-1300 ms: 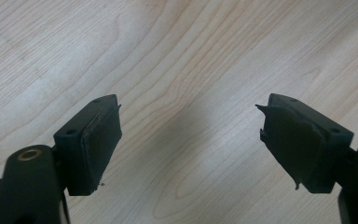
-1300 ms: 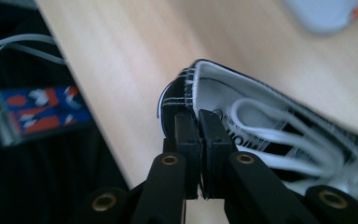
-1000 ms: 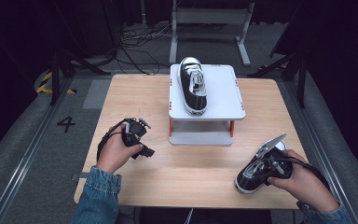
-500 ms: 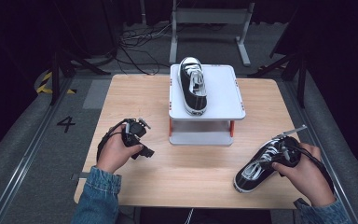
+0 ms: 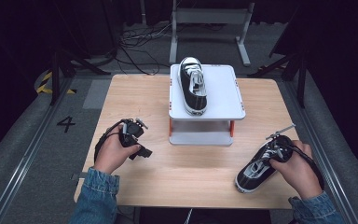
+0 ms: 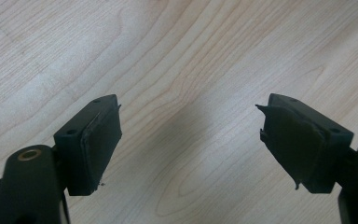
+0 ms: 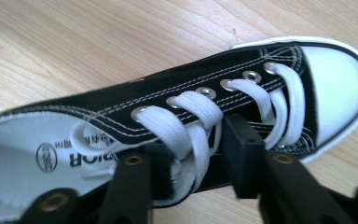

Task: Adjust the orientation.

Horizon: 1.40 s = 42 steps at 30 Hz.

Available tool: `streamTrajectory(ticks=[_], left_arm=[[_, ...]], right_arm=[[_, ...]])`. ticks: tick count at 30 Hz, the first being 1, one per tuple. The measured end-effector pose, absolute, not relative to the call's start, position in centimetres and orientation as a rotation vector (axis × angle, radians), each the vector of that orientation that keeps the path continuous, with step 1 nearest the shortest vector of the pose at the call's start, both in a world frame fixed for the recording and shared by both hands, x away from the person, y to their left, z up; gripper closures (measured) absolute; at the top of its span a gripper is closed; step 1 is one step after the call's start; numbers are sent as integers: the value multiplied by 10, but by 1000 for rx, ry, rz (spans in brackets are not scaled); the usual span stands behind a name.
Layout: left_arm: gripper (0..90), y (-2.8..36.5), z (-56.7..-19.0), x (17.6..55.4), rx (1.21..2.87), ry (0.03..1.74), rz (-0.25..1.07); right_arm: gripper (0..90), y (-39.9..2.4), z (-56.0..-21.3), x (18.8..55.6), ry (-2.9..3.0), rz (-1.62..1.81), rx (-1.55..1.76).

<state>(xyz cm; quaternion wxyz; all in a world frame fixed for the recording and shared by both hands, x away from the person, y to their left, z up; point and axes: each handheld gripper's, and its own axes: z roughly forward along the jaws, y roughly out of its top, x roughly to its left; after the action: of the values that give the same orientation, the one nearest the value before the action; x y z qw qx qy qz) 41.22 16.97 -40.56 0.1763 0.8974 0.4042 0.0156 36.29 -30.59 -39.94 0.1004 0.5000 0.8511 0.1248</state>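
A black-and-white shoe (image 5: 256, 171) lies on its sole at the near right corner of the table (image 5: 135, 98), directly under the right gripper (image 5: 274, 150). Its long axis runs diagonally, the white toe cap pointed toward the near table edge and leftward, the heel toward the right hand (image 5: 298, 170). A second shoe (image 5: 193, 85) rests on the left half of the white stand (image 5: 226, 93) at the table's middle, toe away from the person; the stand's right half is bare. The stand lies up and to the left of the held shoe, well apart from it, and the right hand is much the nearer to the shoe on the table.

In the right gripper view the jaws are seen to have just been closing, and they are now clamped over the laced throat of the shoe (image 7: 214, 102): one pad is set inside the opening, the other against the outer side, with laces (image 7: 186, 121) caught between.

The left gripper (image 5: 136, 135) is held just over bare wood at the near left, jaws spread wide, nothing between them or touched.
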Motion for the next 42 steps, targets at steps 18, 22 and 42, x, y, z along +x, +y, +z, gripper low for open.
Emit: streamTrajectory(ticks=[18, 22, 42], left_arm=[[201, 178, -404, 409, 2522, 1164, 56], [201, 181, -404, 407, 2516, 1176, 56], [201, 192, -404, 401, 2495, 1209, 65]], right_arm=[[789, -330, -328, 382, 2519, 456, 1308], [789, -329, -310, 389, 2514, 469, 1273], [789, -301, -227, 435, 2474, 497, 1111]])
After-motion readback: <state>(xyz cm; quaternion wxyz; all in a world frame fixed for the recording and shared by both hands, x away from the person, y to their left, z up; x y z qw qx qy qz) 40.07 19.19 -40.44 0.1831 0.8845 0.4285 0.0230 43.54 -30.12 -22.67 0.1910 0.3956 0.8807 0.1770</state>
